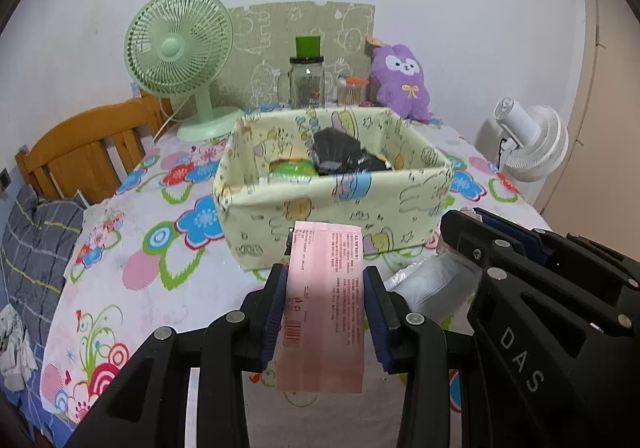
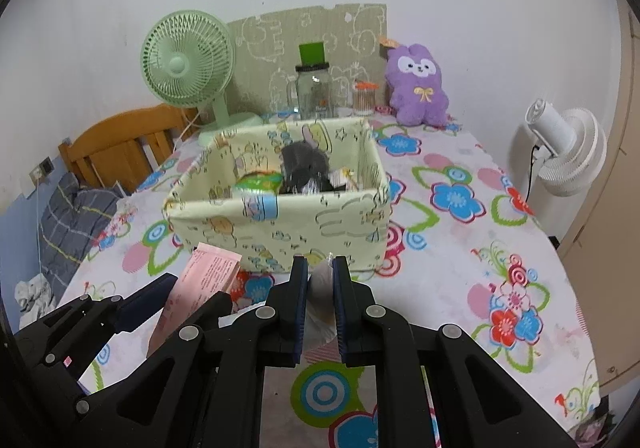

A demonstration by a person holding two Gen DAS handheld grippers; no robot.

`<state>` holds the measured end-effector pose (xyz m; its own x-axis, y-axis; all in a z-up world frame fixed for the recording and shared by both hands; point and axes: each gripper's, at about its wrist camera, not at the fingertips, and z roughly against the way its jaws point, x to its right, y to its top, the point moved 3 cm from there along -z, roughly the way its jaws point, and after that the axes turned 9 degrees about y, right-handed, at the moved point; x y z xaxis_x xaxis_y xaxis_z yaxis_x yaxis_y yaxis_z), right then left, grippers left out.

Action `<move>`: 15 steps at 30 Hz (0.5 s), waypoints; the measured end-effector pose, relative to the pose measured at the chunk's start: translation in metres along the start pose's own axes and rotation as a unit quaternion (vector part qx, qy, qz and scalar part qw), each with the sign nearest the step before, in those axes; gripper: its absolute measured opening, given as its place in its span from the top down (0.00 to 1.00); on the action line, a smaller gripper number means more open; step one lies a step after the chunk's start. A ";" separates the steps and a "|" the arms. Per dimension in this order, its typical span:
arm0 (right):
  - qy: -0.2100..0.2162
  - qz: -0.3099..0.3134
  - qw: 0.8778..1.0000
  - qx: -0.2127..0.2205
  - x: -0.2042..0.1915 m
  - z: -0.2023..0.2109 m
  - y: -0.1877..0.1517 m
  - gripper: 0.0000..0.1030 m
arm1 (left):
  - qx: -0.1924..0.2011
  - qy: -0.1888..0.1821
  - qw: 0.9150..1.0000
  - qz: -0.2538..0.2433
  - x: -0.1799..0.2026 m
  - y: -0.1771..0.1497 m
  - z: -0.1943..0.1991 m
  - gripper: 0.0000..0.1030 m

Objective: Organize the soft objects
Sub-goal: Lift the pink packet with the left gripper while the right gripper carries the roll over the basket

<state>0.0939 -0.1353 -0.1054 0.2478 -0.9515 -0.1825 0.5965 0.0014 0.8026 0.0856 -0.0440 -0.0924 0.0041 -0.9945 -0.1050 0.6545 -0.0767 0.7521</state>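
My left gripper [image 1: 325,288] is shut on a flat pink printed packet [image 1: 326,308], held above the flowered tablecloth [image 1: 120,268]. The same pink packet [image 2: 200,280] shows at the lower left of the right wrist view. My right gripper [image 2: 320,280] is shut on a thin white plastic-wrapped packet [image 2: 320,312], which appears as a white packet [image 1: 428,284] in the left wrist view. Ahead of both stands a pale yellow fabric storage box [image 1: 336,204] [image 2: 280,216] with cartoon prints. Inside it lie a black cloth item [image 1: 344,156] and a green packet [image 1: 292,168].
A green desk fan [image 1: 180,56] stands at the back left, with a glass jar [image 1: 306,82] and a purple plush toy [image 1: 402,80] along the wall. A white fan [image 2: 568,152] stands off the table's right side. A wooden chair [image 1: 92,144] is at the left.
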 end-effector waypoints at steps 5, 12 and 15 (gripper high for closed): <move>-0.002 0.002 1.000 0.014 -0.002 0.011 0.011 0.85 | 0.013 -0.003 1.000 0.001 -0.002 0.011 0.010 0.63; -0.003 0.006 0.999 0.032 -0.006 0.025 0.026 0.85 | 0.032 -0.004 0.999 0.004 -0.004 0.026 0.025 0.63; -0.003 0.008 0.999 0.040 -0.009 0.031 0.032 0.85 | 0.041 -0.004 0.999 0.006 -0.006 0.032 0.031 0.63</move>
<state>0.0875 -0.1364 -0.0608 0.2521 -0.9532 -0.1667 0.5293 -0.0083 0.8484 0.0832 -0.0432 -0.0476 0.0050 -0.9958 -0.0910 0.5911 -0.0705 0.8035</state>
